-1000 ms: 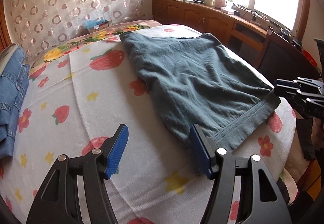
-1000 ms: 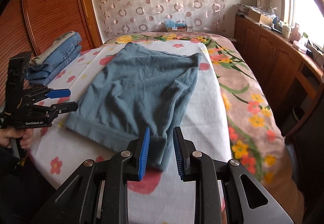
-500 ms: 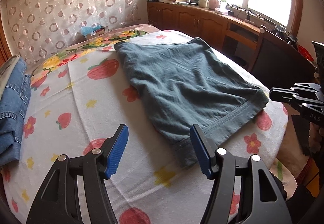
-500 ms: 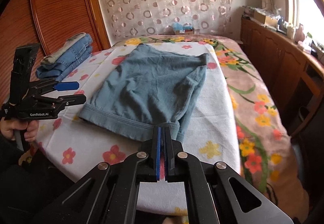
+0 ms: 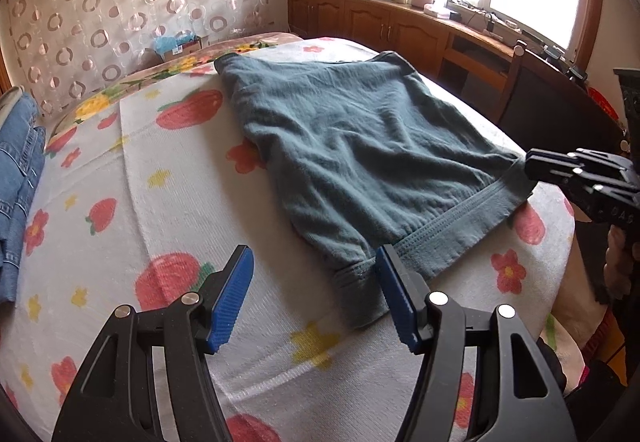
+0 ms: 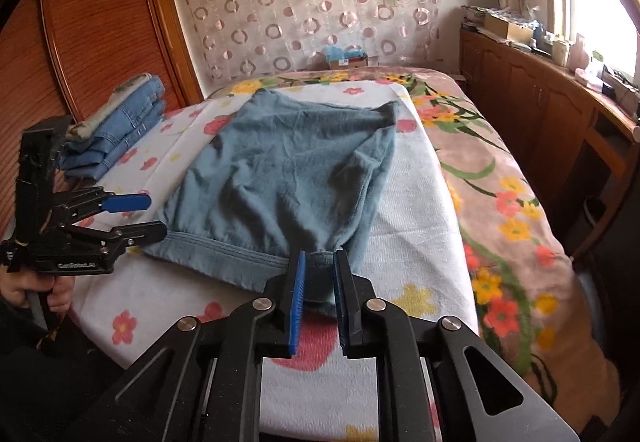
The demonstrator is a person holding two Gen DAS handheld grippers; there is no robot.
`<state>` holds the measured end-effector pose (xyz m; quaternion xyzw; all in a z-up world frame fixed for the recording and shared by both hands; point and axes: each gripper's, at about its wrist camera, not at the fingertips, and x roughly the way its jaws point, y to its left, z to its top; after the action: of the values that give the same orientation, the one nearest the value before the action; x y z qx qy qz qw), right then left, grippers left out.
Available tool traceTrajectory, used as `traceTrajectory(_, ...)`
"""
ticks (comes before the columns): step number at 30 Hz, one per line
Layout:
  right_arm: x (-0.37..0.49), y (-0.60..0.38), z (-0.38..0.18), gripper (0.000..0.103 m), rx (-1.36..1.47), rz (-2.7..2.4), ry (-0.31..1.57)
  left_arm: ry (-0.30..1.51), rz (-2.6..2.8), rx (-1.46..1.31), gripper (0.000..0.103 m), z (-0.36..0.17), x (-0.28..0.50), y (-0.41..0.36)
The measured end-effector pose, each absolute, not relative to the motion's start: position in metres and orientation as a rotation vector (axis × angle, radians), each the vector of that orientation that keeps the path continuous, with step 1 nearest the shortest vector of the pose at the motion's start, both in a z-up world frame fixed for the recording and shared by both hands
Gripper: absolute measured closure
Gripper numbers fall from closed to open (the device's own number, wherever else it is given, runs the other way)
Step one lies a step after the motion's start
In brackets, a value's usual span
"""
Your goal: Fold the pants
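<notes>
The pants (image 5: 360, 162) lie flat on the bed (image 5: 180, 202), spread out ahead of both my tongs, their stitched hem band running across the near edge between the two. They are a soft, light knit, limp and wrinkled, so I judge they will sag and drag rather than hold any shape, and a thin pinch could let one layer slide out. The doubled hem band (image 5: 448, 230) is the thickest, firmest part, and I judge its two corners the right places to take hold. My right tongs (image 6: 319, 294) sit at the corner on their side; their jaws have just been opening a little and now stand narrowly apart with the hem corner between the blue pads (image 6: 297, 302), though I cannot tell that they press on it, so I treat that corner as not held. My left tongs (image 5: 316, 302) stand about halfway open and hold nothing; the other hem corner lies just inside their right-hand pad, not gripped. A stack of folded jeans (image 6: 120, 126) lies well off beyond the left tongs, clear of the work. I would close firmly on both layers of the band before lifting.
</notes>
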<state>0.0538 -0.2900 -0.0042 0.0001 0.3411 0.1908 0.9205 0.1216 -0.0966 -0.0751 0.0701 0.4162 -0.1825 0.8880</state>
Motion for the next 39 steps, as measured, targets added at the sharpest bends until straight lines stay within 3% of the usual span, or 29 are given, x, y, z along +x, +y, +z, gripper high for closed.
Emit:
traceTrajectory(14,0.059,-0.292,-0.012,0.085,-0.006,0.374,0.731,0.851,-0.4,0.104,0.038,-0.078,0.121,-0.092)
traceTrajectory(16,0.057,-0.294,-0.011,0.093,0.0,0.389,0.72,0.85,-0.401,0.102,0.038,-0.079,0.121,-0.092)
traceTrajectory(18,0.052,-0.295,-0.009,0.095,0.0,0.412,0.707,0.85,-0.403,0.1,0.037,-0.079,0.121,-0.092)
traceTrajectory(26,0.045,-0.296,-0.014,0.095,-0.023,0.381,0.72,0.851,-0.405,0.09,0.037,-0.079,0.122,-0.091)
traceTrajectory(29,0.047,-0.297,-0.014,0.09,-0.005,0.369,0.721,0.853,-0.404,0.082,0.036,-0.08,0.122,-0.09)
traceTrajectory(31,0.047,-0.297,-0.013,0.08,-0.012,0.355,0.718,0.857,-0.382,0.085,0.029,-0.08,0.123,-0.09)
traceTrajectory(37,0.052,-0.293,-0.012,0.059,0.009,0.329,0.698,0.859,-0.382,0.079,0.028,-0.08,0.125,-0.088)
traceTrajectory(39,0.057,-0.288,-0.018,0.058,0.0,0.32,0.71,0.858,-0.383,0.079,0.028,-0.08,0.125,-0.088)
